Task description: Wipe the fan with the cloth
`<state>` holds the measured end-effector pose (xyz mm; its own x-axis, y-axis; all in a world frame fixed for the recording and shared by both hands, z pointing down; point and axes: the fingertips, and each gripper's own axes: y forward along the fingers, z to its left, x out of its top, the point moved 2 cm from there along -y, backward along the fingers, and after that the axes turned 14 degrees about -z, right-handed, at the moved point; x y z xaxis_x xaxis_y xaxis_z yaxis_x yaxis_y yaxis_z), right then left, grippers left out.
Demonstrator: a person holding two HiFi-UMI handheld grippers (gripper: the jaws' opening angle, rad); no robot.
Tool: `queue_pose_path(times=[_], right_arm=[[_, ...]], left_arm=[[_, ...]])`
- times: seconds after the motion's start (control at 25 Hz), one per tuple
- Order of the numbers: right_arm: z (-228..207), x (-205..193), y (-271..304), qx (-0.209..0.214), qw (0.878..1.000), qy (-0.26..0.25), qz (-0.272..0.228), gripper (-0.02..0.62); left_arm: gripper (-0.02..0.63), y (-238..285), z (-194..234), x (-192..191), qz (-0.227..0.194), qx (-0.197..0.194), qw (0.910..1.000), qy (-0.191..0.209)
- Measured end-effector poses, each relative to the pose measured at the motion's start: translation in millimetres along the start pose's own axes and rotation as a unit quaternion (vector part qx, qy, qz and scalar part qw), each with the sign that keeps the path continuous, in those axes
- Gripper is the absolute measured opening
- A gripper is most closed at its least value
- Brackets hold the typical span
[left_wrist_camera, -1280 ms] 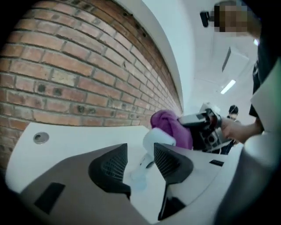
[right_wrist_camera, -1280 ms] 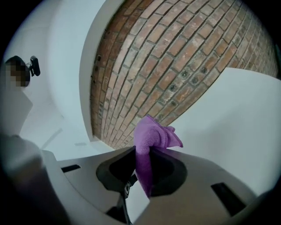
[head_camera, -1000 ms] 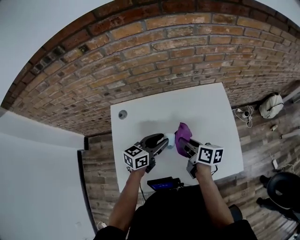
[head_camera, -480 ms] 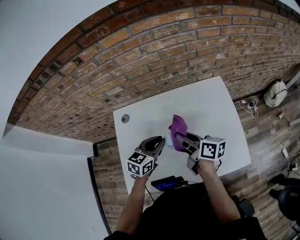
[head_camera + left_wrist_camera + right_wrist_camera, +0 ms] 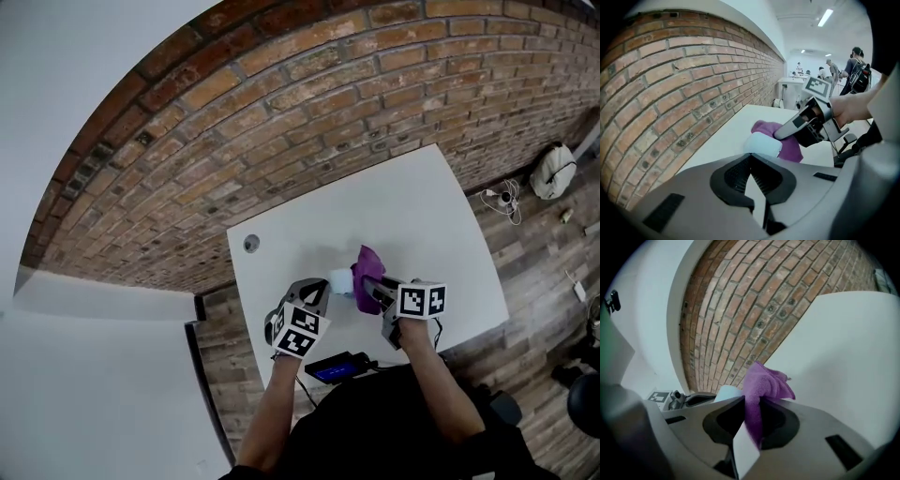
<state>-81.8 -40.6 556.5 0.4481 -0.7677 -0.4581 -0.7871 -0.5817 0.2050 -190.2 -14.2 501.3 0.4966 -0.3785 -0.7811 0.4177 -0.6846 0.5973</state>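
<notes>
1. My left gripper (image 5: 317,292) (image 5: 751,157): fingers just closed together, nothing visible between them.
2. Fan (image 5: 340,279) (image 5: 762,144) (image 5: 729,392) sits just past their tips, over the table (image 5: 422,216).
3. My right gripper (image 5: 367,286) (image 5: 749,401): fingers clamped on the cloth (image 5: 367,264) (image 5: 785,140) (image 5: 764,383), which touches the fan.

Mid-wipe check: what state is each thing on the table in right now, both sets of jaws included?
fan: at the left gripper's tips, cloth touching its side.
cloth: bunched up, pinched in the right gripper.
left gripper: jaws shut; whether they grip the fan is unclear.
right gripper: jaws shut on the cloth.
black device: at the table's near edge, screen lit blue.
</notes>
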Motion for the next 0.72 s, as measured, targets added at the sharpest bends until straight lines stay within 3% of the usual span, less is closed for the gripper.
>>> queue_pose_path(times=[0.08,0.2,0.28,0.36,0.44,0.72], right_arm=[[-4.5,5.3,-6.0,-0.004,1.000,0.023,-0.011,0.075],[36.7,29.9,-6.9,0.054,0.996,0.051,-0.044,0.075],[75.8,37.9,0.6,0.107,0.993,0.040,-0.041,0.075],[97.9,32.3,11.8,0.129,0.992,0.000,-0.014,0.075],[95.1,22.6,19.8,0.118,0.993,-0.024,0.004,0.075],[19.4,9.6,6.1,0.034,0.999,0.009,-0.008,0.075]], left_arm=[[0.005,-3.2,0.7,11.7,-0.013,0.010,0.9997,0.018],[0.005,-1.2,-4.4,30.7,-0.011,-0.005,0.9976,0.069],[0.005,3.6,-12.3,32.0,0.014,-0.027,0.9948,0.098],[0.002,7.4,-18.0,30.3,0.036,-0.040,0.9920,0.114],[0.002,8.4,-19.5,29.7,0.047,-0.043,0.9912,0.117],[0.002,7.2,-18.0,29.1,0.030,-0.033,0.9957,0.081]])
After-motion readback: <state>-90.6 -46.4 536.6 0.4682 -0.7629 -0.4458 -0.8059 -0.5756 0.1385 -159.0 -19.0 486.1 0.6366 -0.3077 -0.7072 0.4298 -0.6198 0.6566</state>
